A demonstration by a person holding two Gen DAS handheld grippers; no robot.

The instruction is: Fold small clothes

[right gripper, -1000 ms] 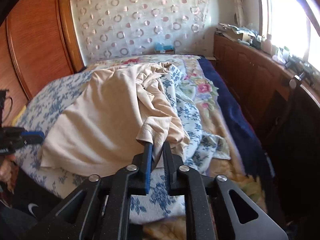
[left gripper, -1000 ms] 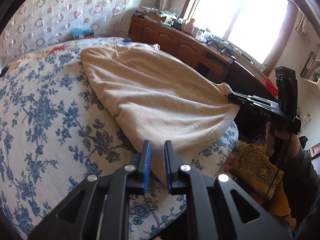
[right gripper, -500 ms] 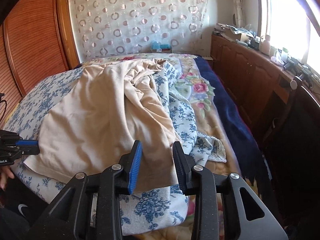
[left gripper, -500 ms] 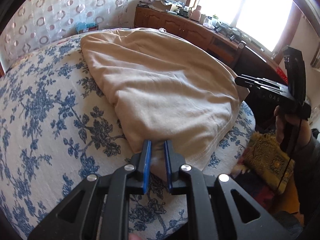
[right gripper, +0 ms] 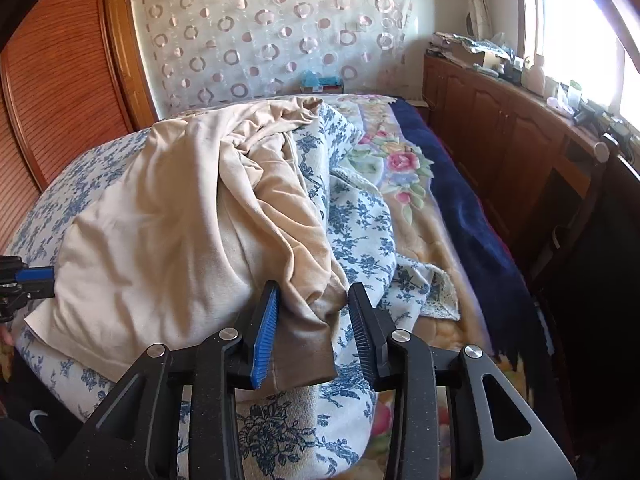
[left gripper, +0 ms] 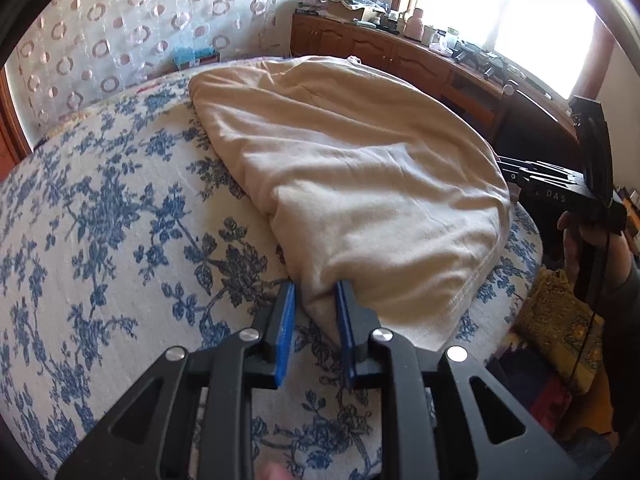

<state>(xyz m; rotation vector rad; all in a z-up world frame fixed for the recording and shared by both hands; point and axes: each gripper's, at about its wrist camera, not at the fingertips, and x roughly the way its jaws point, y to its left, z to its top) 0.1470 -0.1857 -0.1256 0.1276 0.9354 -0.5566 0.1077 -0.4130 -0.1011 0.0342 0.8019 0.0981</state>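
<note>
A beige garment (left gripper: 352, 176) lies spread on the blue-flowered bedspread (left gripper: 100, 240). My left gripper (left gripper: 316, 292) is open, its jaws on either side of the garment's near corner, which rests on the bed. In the right wrist view the same garment (right gripper: 160, 240) lies bunched in folds toward the right. My right gripper (right gripper: 314, 296) is open wide, with a loose corner of the garment lying between its jaws. The right gripper also shows in the left wrist view (left gripper: 504, 168), at the garment's far edge.
A rose-patterned blanket (right gripper: 400, 164) and a dark blue blanket (right gripper: 472, 232) lie right of the bedspread. A wooden cabinet (right gripper: 500, 120) with clutter runs under the window. A wooden wardrobe (right gripper: 52, 92) stands left. A yellow patterned cloth (left gripper: 560, 328) lies off the bed's edge.
Both grippers have opened and let go of the garment's corners. The garment, held taut before, has settled onto the bed.
</note>
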